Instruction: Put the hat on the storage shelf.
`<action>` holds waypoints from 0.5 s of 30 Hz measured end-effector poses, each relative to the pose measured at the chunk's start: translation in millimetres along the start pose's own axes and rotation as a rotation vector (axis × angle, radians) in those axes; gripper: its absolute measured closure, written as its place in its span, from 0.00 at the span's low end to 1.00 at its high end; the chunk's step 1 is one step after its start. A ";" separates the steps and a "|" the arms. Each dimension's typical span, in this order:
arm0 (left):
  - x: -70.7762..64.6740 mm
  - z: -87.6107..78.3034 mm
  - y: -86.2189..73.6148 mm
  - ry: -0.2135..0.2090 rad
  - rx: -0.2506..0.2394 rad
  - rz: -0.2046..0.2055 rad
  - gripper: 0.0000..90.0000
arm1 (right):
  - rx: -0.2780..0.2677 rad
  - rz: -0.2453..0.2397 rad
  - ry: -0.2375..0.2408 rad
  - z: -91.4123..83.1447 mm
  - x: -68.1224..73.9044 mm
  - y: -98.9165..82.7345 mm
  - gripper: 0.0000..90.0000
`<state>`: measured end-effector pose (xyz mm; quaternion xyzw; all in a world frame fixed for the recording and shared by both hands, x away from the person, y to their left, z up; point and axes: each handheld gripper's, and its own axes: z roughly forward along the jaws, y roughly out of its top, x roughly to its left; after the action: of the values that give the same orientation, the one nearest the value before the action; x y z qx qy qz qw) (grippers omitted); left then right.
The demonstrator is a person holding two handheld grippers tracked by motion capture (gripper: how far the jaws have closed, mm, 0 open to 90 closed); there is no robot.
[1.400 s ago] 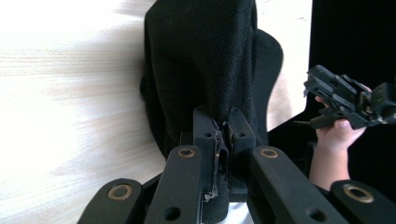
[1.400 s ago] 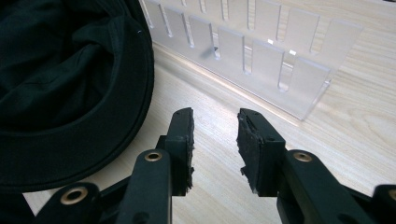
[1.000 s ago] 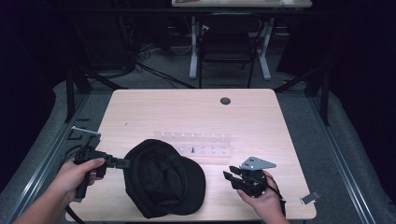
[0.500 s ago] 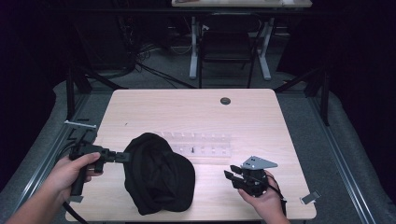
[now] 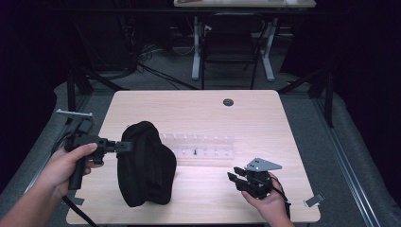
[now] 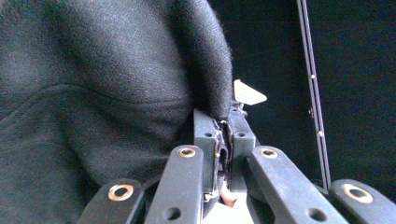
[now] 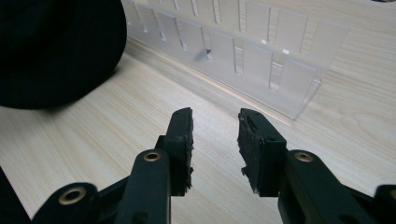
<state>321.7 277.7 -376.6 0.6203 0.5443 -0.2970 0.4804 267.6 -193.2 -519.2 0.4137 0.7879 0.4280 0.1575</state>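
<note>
On the wooden table [image 5: 198,109], left tongs [image 5: 126,146] clenched on unlabelled black hat [image 5: 144,165]; right tongs [image 5: 235,173] released, empty.

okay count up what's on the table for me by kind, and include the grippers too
Black cloth cap, pinched at its edge: 1
Clear plastic organizer tray: 1
Handheld grippers: 2, the left gripper and the right gripper
Round dark grommet in the tabletop: 1
Total: 5
</note>
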 end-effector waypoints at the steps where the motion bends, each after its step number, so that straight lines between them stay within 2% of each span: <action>1: -1.5 -0.8 0.5 0.002 -0.001 0.001 0.96 | 0.000 0.002 0.000 0.1 -0.2 -0.1 0.72; 9: -20.5 -9.1 7.8 -0.013 -0.031 0.032 0.96 | -0.002 0.002 0.001 0.4 0.3 0.0 0.72; 15: -33.4 -5.8 17.0 -0.031 -0.051 0.051 0.96 | -0.001 0.011 0.002 0.2 -0.9 0.0 0.72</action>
<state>329.4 270.9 -340.1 0.6169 0.5282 -0.2804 0.5116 268.3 -193.8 -519.4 0.4175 0.7856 0.4298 0.1544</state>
